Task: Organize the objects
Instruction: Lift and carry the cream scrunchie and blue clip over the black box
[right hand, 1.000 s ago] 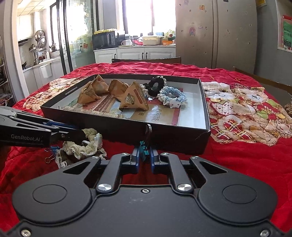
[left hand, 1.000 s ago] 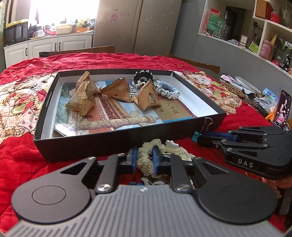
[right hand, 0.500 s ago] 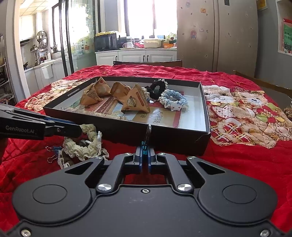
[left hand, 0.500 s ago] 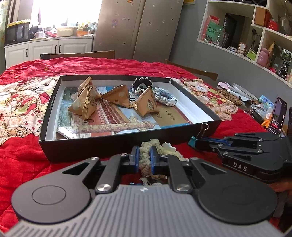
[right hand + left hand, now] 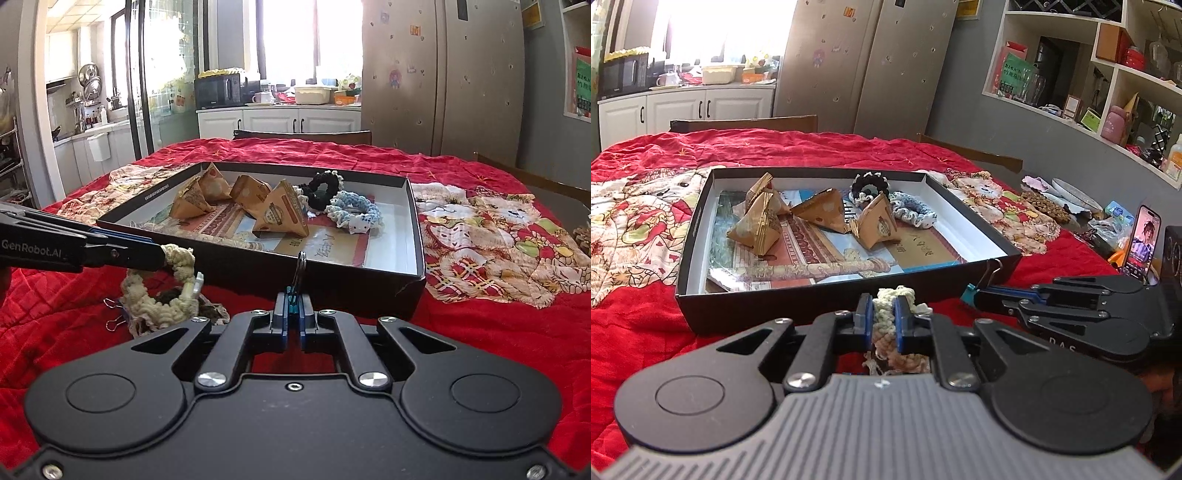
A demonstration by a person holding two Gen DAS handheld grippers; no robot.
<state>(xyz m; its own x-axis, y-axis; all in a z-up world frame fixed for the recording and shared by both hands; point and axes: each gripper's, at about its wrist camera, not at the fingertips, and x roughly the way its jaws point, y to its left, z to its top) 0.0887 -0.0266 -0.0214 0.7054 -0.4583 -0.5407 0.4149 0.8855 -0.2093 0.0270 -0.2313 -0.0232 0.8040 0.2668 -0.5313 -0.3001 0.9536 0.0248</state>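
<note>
My left gripper [image 5: 883,314] is shut on a cream crocheted scrunchie [image 5: 892,295] and holds it lifted just before the near wall of a black box [image 5: 812,299]. The scrunchie also shows in the right wrist view [image 5: 177,291], hanging from the left gripper [image 5: 162,256]. My right gripper [image 5: 293,314] is shut on a teal binder clip [image 5: 294,291], its wire loop up, close to the box's near wall [image 5: 332,280]. In the box lie several brown paper pyramid packets [image 5: 761,225], a black scrunchie [image 5: 325,188] and a blue scrunchie [image 5: 354,214].
Small binder clips [image 5: 114,314] and a brownish scrunchie [image 5: 207,312] lie on the red cloth [image 5: 480,332] below the lifted scrunchie. A phone [image 5: 1143,240] stands at the right with clutter around it. A patterned cloth [image 5: 498,236] lies right of the box.
My left gripper closed on the cream scrunchie and lifted it off the cloth. My right gripper closed on the binder clip and raised it slightly.
</note>
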